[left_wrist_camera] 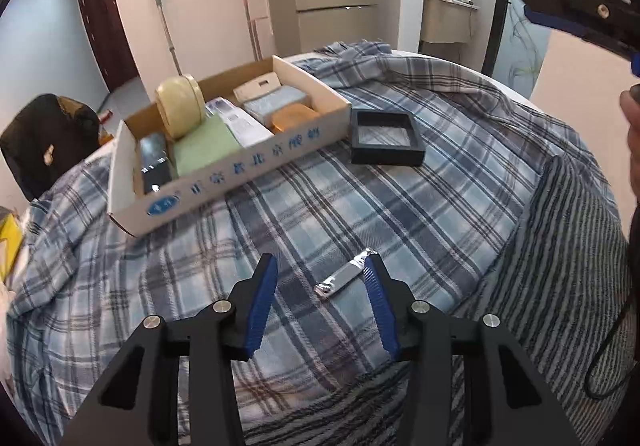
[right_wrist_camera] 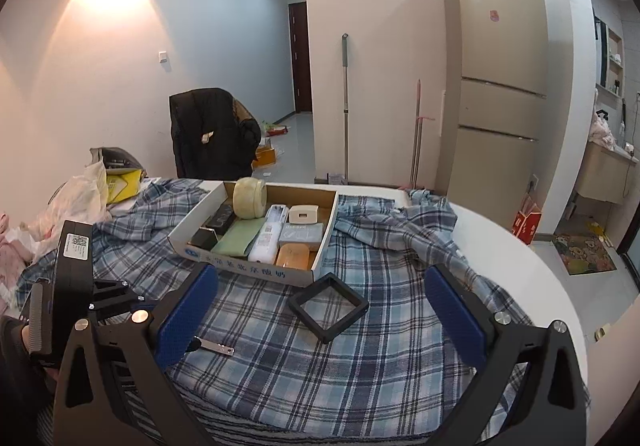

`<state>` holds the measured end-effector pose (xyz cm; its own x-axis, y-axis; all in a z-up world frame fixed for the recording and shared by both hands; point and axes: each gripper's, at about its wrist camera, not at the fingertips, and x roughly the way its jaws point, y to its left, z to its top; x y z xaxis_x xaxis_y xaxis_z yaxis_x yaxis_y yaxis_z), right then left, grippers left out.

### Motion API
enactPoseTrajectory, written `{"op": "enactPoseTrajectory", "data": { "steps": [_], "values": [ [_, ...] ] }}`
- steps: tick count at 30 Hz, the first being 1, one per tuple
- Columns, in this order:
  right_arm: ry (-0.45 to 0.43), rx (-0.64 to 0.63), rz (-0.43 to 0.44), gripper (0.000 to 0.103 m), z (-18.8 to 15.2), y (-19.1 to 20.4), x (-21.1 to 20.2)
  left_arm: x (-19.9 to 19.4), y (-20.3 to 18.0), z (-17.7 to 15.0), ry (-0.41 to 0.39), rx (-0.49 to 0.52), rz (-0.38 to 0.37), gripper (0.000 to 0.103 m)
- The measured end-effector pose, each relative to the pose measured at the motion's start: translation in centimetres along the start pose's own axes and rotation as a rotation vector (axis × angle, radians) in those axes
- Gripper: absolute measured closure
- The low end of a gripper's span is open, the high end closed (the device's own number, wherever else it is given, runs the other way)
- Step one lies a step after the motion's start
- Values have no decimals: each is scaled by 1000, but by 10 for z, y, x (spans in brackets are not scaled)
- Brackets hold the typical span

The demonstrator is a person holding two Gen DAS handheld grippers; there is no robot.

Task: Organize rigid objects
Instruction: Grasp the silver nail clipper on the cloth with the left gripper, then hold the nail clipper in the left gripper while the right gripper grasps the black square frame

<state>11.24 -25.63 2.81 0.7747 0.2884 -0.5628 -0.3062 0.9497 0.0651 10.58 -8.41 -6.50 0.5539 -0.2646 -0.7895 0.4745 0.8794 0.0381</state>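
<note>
A cardboard box (left_wrist_camera: 256, 162) (right_wrist_camera: 256, 270) sits on a plaid cloth and holds several items, among them a cream round tin (left_wrist_camera: 180, 106) (right_wrist_camera: 250, 198) and an orange soap (left_wrist_camera: 294, 118) (right_wrist_camera: 293, 257). A black square frame (left_wrist_camera: 385, 136) (right_wrist_camera: 328, 306) lies beside the box. A metal nail clipper (left_wrist_camera: 342, 280) (right_wrist_camera: 214, 346) lies on the cloth. My left gripper (left_wrist_camera: 322, 270) is open, low over the cloth, with the clipper between its fingers. My right gripper (right_wrist_camera: 320, 282) is open wide and empty, raised above the frame; it shows at upper right in the left wrist view (left_wrist_camera: 576, 18).
The plaid cloth (left_wrist_camera: 440, 206) covers a round white table (right_wrist_camera: 520, 254). A striped cloth (left_wrist_camera: 560, 286) lies at the near right. A chair with a black jacket (right_wrist_camera: 212, 134) stands behind the table. Bags (right_wrist_camera: 92, 182) pile at the left. A fridge (right_wrist_camera: 496, 66) stands at the back right.
</note>
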Motion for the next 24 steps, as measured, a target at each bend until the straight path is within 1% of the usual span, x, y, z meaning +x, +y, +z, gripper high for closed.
{"op": "enactPoseTrajectory", "data": {
  "steps": [3, 7, 9, 11, 14, 16, 17, 19, 20, 21, 24],
  "values": [
    [25, 16, 19, 0, -3, -4, 8, 2, -2, 1, 12, 18, -14, 54],
    [52, 22, 29, 0, -7, -8, 16, 15, -8, 5, 74, 90, -36, 54],
    [53, 28, 29, 0, -7, -11, 17, 22, -12, 6, 100, 122, -35, 54],
    [52, 36, 30, 0, -8, -14, 17, 30, -11, 7, 128, 119, -38, 54],
    [52, 48, 35, 0, -8, -18, 17, 36, -6, 7, 154, 82, -64, 55],
    [55, 53, 37, 0, -8, -20, 18, 36, -3, 7, 152, 63, -73, 66],
    [57, 54, 39, 0, -8, -21, 19, 36, -2, 7, 150, 53, -75, 68],
    [65, 55, 36, 0, -8, -21, 22, 35, -1, 7, 145, 44, -79, 80],
    [70, 55, 33, 0, -8, -21, 23, 35, -1, 7, 143, 42, -80, 84],
    [73, 55, 31, 0, -8, -21, 25, 34, -1, 7, 141, 41, -83, 92],
    [83, 59, 22, 0, -9, -22, 28, 28, 1, 7, 111, 29, -64, 93]
  ]
}}
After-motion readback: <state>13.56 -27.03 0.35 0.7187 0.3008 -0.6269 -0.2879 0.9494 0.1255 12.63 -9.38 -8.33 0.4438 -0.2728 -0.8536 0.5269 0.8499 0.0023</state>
